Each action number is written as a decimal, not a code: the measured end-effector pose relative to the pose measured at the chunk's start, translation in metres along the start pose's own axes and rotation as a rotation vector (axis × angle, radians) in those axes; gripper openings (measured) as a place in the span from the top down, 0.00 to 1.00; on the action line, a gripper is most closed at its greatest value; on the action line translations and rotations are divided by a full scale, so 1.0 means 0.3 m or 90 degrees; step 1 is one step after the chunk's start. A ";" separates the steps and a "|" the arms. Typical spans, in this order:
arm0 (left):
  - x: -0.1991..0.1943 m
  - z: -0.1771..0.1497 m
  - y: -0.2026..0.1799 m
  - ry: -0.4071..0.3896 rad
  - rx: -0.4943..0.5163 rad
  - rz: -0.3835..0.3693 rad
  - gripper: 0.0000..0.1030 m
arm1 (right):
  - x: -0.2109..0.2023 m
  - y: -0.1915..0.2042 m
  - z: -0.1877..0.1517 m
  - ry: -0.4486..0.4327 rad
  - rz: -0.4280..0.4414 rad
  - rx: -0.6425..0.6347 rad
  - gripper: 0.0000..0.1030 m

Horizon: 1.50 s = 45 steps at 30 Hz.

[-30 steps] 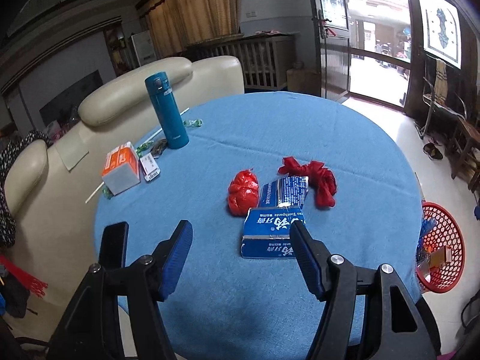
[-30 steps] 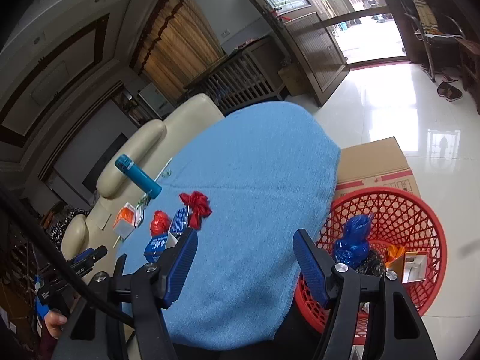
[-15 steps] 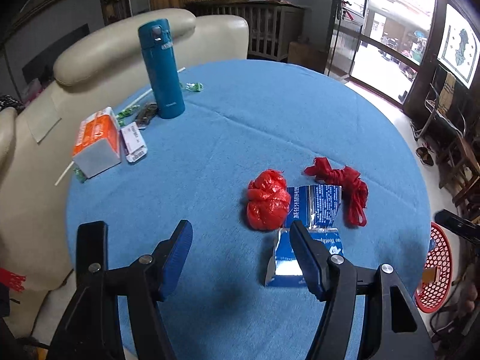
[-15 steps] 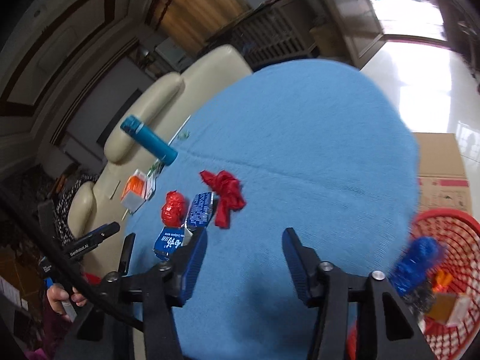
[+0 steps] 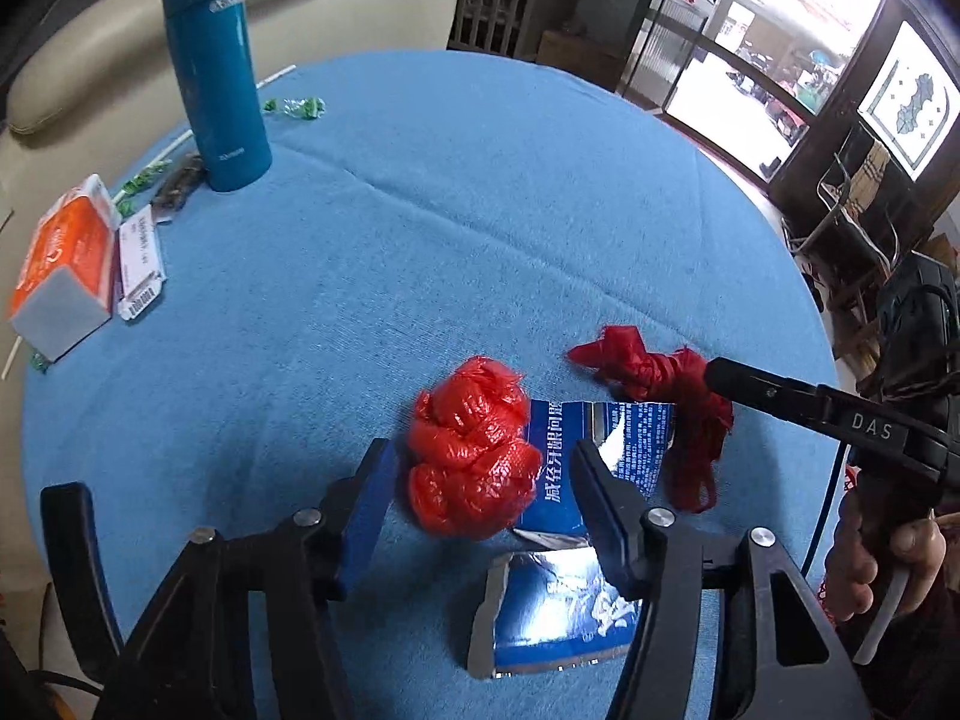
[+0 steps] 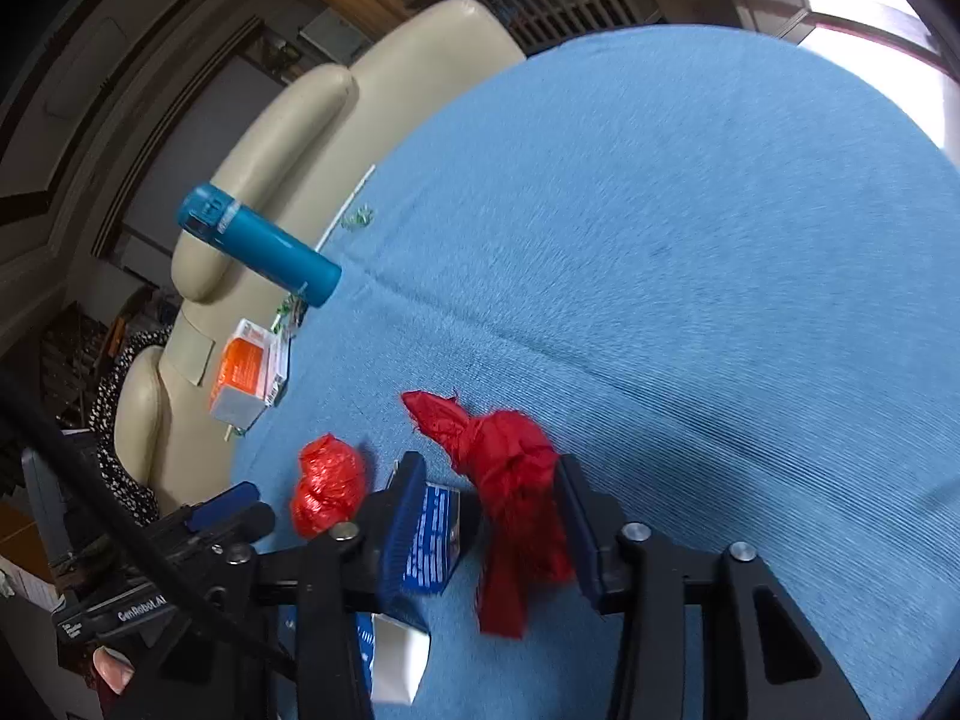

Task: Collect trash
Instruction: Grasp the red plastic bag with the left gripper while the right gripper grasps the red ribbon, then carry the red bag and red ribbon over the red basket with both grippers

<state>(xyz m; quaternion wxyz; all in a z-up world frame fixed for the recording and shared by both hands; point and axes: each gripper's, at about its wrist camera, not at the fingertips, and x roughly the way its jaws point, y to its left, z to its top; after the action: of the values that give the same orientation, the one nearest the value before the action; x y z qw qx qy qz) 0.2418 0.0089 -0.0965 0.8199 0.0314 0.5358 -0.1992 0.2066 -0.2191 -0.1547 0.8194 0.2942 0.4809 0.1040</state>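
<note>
- My left gripper (image 5: 483,474) has its fingers spread wide, one on each side of the crumpled red plastic ball (image 5: 471,450); whether the blue pads touch it I cannot tell.
- That ball lies on the blue tablecloth (image 5: 420,210), its right edge touching the torn blue toothpaste box (image 5: 606,444), part of which passes under my left gripper's right finger.
- A second flattened blue box piece (image 5: 552,618) lies just nearer to me, between the arms of the left gripper.
- My right gripper (image 6: 489,501) is also spread, and the knotted red bag (image 6: 510,480) sits between its fingers, close to the right pad; contact is not clear.
- The left finger of my right gripper hangs over the toothpaste box, with the red ball just beyond it.
- In the left wrist view the right gripper's black body reaches in from the right, over the knotted bag, my right hand (image 5: 882,558) on its handle.
- Well apart, at the table's far left, stand a teal flask (image 5: 216,66) and an orange and white carton (image 5: 66,264), with a small white packet (image 5: 141,264) beside the carton and green candy wrappers (image 5: 294,107) near the flask.
- A cream sofa (image 5: 336,0) sits behind the table.
</note>
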 end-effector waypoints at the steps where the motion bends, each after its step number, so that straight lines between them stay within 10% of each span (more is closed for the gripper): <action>1: 0.012 0.001 0.001 0.005 -0.001 -0.002 0.46 | 0.018 0.008 0.000 0.005 -0.004 -0.006 0.58; 17: -0.037 -0.013 0.016 -0.026 -0.031 0.006 0.91 | -0.087 -0.015 -0.085 -0.051 -0.053 -0.042 0.73; 28: -0.092 -0.028 0.056 -0.037 -0.065 0.008 0.85 | -0.343 -0.106 -0.264 -0.088 -0.090 -0.013 0.73; 33: -0.025 -0.017 0.036 -0.025 -0.082 0.030 0.41 | -0.316 -0.128 -0.374 -0.062 -0.144 -0.016 0.72; 45: 0.044 0.002 0.028 -0.014 -0.076 0.074 0.56 | -0.273 -0.075 -0.413 -0.052 -0.169 -0.088 0.49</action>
<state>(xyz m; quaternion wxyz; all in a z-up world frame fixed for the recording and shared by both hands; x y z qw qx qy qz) 0.2500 0.0125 -0.1095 0.8362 0.0115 0.5351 -0.1192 0.0566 -0.2271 -0.1533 0.8632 0.1747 0.4734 0.0158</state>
